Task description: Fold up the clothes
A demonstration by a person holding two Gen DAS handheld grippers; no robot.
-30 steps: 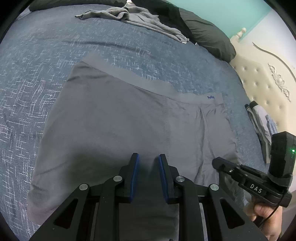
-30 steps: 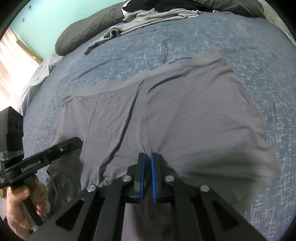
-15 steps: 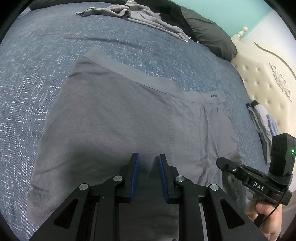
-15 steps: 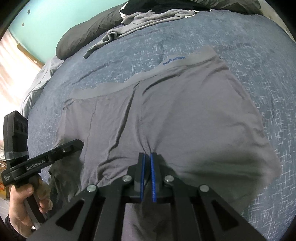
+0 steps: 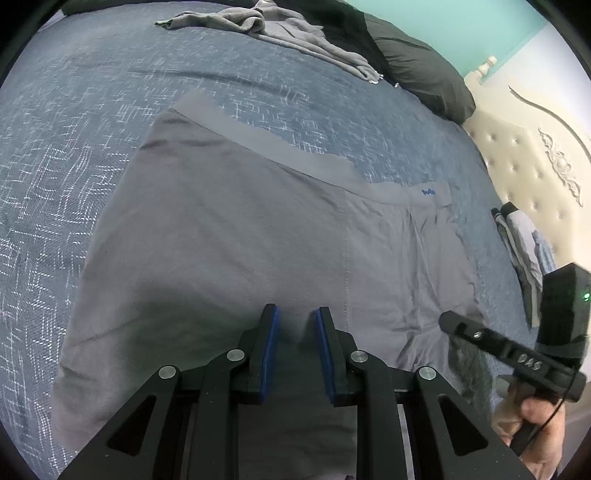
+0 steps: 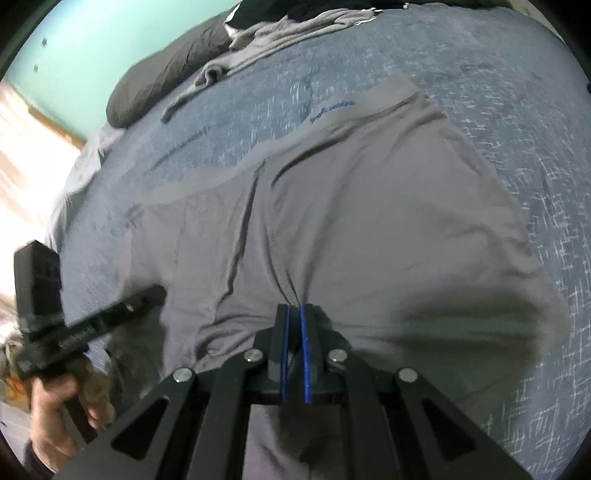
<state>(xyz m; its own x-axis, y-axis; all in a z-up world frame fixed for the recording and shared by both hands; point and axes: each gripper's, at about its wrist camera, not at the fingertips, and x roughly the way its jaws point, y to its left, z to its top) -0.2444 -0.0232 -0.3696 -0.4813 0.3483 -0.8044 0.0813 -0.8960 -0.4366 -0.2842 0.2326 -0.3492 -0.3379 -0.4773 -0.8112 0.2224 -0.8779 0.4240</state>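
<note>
Grey boxer shorts point(image 5: 240, 229) lie spread on a blue patterned bedspread point(image 5: 74, 122), waistband at the far side. They also show in the right wrist view point(image 6: 369, 206). My left gripper point(image 5: 295, 317) is open, its blue pads apart above the shorts' near hem, holding nothing. My right gripper point(image 6: 294, 314) is shut on the shorts' near hem, with cloth puckered into creases at the pads. The right gripper also shows in the left wrist view point(image 5: 450, 319), and the left gripper in the right wrist view point(image 6: 157, 293).
A crumpled grey garment point(image 5: 280, 29) and a black pillow point(image 5: 417, 62) lie at the far end of the bed. A cream tufted headboard point(image 5: 535, 158) stands to the right, with folded clothes point(image 5: 524, 243) beside it.
Both grippers have shifted over the shorts; the cloth now shows deeper creases at the right gripper's pads. The right wrist view is motion-blurred. The left gripper stays open.
</note>
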